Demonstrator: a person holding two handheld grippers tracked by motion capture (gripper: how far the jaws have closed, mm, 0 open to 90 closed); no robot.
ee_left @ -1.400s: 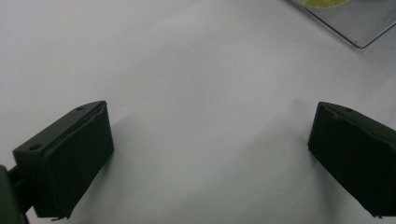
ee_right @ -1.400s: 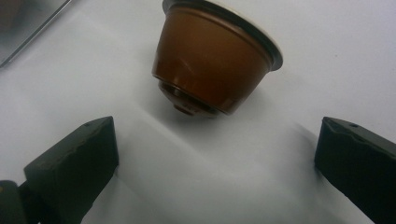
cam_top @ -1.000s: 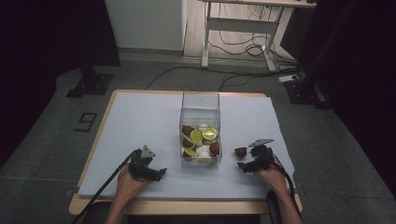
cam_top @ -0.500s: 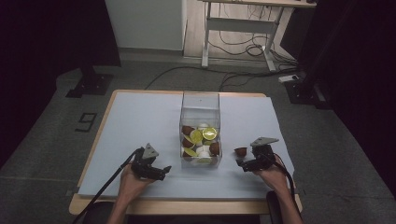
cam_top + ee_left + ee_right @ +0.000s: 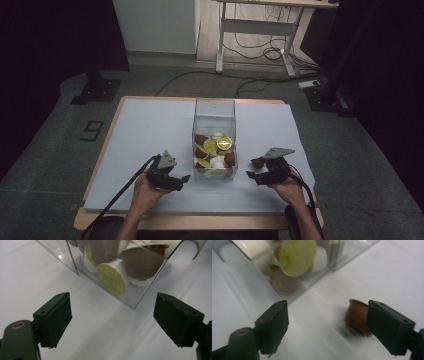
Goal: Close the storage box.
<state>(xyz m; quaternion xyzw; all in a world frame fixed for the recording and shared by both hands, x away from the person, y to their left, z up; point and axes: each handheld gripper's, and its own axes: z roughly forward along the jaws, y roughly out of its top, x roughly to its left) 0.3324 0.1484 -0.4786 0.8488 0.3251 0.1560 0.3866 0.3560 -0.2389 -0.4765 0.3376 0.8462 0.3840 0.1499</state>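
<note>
A clear plastic box (image 5: 214, 120) stands mid-table, holding several coffee capsules (image 5: 216, 146) in brown, white and yellow-green. My left gripper (image 5: 181, 180) hovers just left of the box's near corner, open. In the left gripper view, the left gripper (image 5: 112, 305) has nothing between its jaws, which have just been closing a little. A yellow-lidded capsule (image 5: 111, 278) shows behind the wall. My right gripper (image 5: 254, 176) is open to the right of the box. A lone brown capsule (image 5: 356, 317) lies on the table, close inside the right jaw of the right gripper (image 5: 327, 308). The closing pads are not pressing it.
A pale blue sheet (image 5: 145, 130) covers the wooden table (image 5: 95, 160). Cables trail from both grippers over the near edge. A desk frame (image 5: 255, 35) and floor cables lie beyond the table's far side.
Both hands have lifted slightly off the table. The left one drifted toward the box. Both pairs of jaws stand narrower than before.
</note>
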